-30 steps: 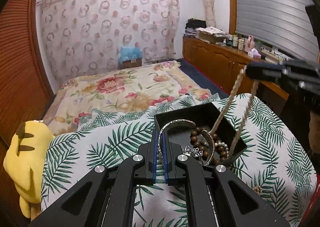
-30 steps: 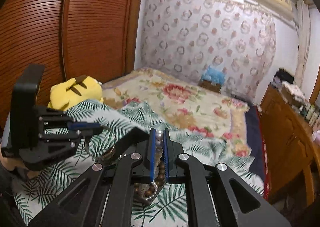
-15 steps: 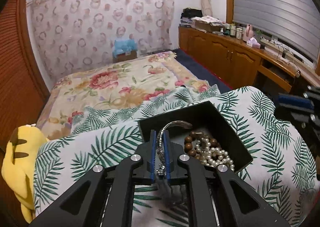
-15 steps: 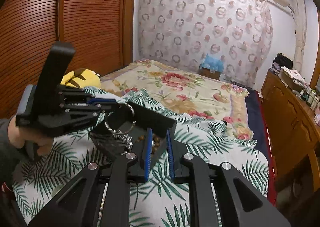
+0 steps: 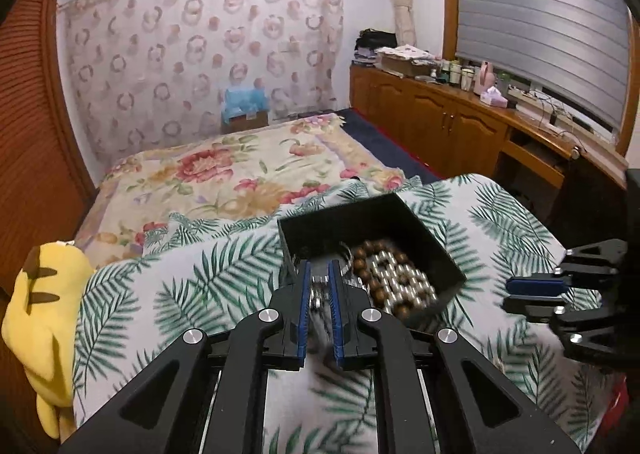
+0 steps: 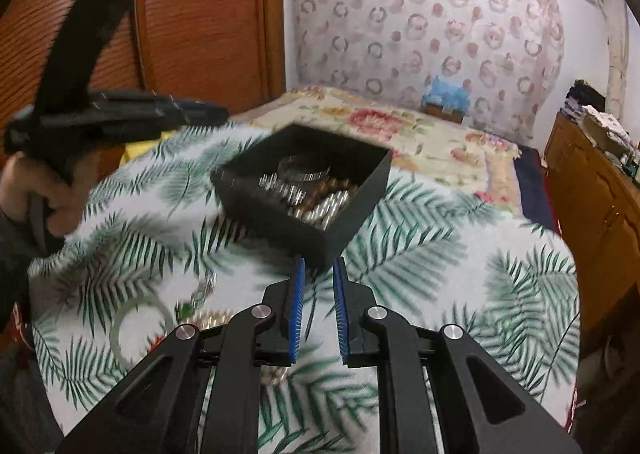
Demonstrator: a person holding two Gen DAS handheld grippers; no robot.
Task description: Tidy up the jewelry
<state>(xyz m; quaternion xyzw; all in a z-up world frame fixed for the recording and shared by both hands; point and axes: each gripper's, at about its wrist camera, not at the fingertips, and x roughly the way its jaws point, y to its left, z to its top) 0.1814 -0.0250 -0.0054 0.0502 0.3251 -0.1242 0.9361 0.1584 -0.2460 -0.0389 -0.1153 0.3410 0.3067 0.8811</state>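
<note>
We see the black box (image 5: 416,230) sitting on the palm-leaf cloth (image 5: 208,286), with brown beads (image 5: 362,262) and pearly beads (image 5: 404,286) heaped inside it beside a silver bangle (image 6: 304,172). Our left gripper (image 5: 319,296) is nearly closed on a small silvery piece (image 5: 318,298), blurred, at the box's near wall. Our right gripper (image 6: 319,290) has just opened a little to a narrow gap with nothing between its pads, hovering near the box's corner. A pale green ring (image 6: 140,328) and a blurred gold-and-green trinket (image 6: 200,310) lie loose on the cloth. Beyond are a floral bedspread (image 5: 224,178), a yellow plush toy (image 5: 44,294), a ring-patterned curtain (image 5: 200,54), a slatted wooden wardrobe (image 6: 200,14) and a wooden cabinet (image 5: 460,126) under grey blinds (image 5: 536,22)
</note>
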